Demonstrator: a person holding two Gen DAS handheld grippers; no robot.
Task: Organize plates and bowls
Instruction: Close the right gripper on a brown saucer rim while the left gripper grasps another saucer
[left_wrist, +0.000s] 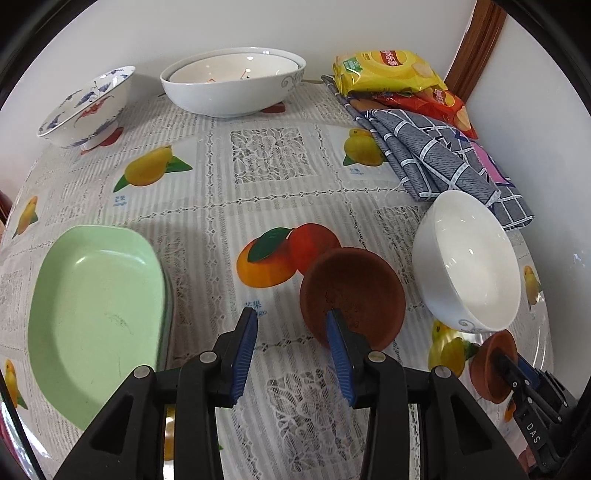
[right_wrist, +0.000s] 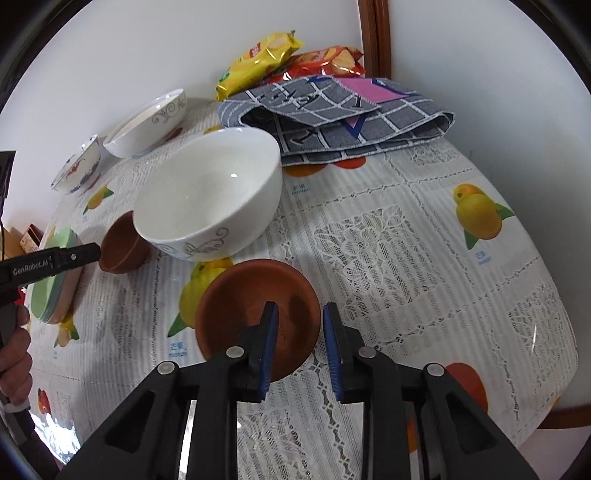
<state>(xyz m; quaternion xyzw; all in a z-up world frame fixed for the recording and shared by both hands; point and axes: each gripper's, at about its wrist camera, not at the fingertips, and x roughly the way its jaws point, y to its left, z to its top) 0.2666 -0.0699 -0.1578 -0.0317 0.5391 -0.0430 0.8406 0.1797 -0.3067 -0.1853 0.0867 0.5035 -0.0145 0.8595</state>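
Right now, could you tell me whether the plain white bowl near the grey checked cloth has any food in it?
No, the plain white bowl shows only a bare, glossy white inside, with nothing lying in it.

In the left wrist view the right claw (left_wrist: 496, 360) is cut off by the lower right edge and sits over the rim of a small terracotta dish (left_wrist: 487, 369), so whether its pads press the rim cannot be told. The red snack bag (left_wrist: 448, 107) lies mostly hidden under the yellow one (left_wrist: 388, 70) and the folded grey cloth (left_wrist: 443, 158), and the small print under the fruit on the worktop (left_wrist: 258, 184) cover is too small to read. In the right wrist view the green plates (right_wrist: 55, 277) are partly hidden behind the left claw's arm (right_wrist: 51, 260), and the person's hand (right_wrist: 14, 343) is cut off by the left edge.
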